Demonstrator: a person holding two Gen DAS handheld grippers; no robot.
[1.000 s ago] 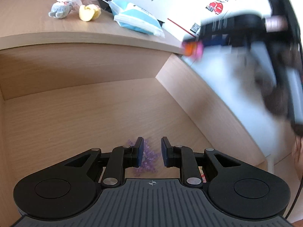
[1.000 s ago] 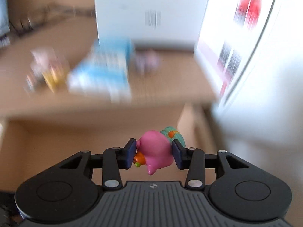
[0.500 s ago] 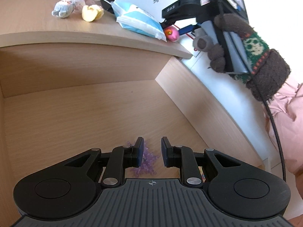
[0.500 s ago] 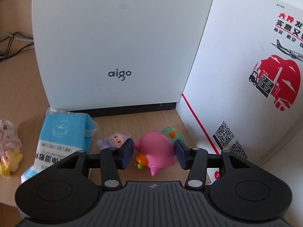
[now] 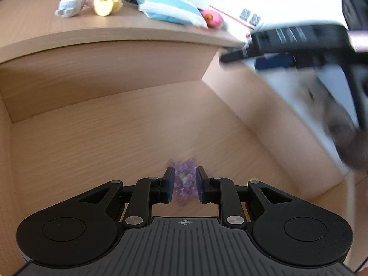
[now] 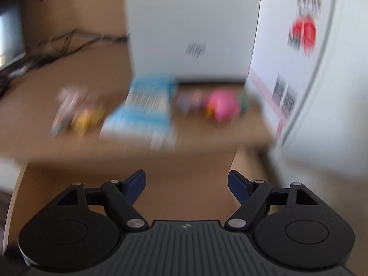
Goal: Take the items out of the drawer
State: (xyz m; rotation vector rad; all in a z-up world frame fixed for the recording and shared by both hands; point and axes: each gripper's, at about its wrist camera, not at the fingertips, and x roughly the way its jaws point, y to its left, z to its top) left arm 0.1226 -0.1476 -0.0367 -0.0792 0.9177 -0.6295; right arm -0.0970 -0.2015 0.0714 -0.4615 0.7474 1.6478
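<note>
Purple translucent bead cluster (image 5: 184, 179) lies on the wooden drawer (image 5: 92, 138) floor.

My right-wrist view is smeared: the box (image 6: 195, 27) logo, the packet (image 6: 142, 112), the pink toy (image 6: 222, 107) and small figures (image 6: 76, 110) lose all detail. In my left view, my right gripper (image 5: 287, 43) blurs, and my fingers (image 5: 169, 184) hide part of the beads (image 5: 184, 177).
</note>
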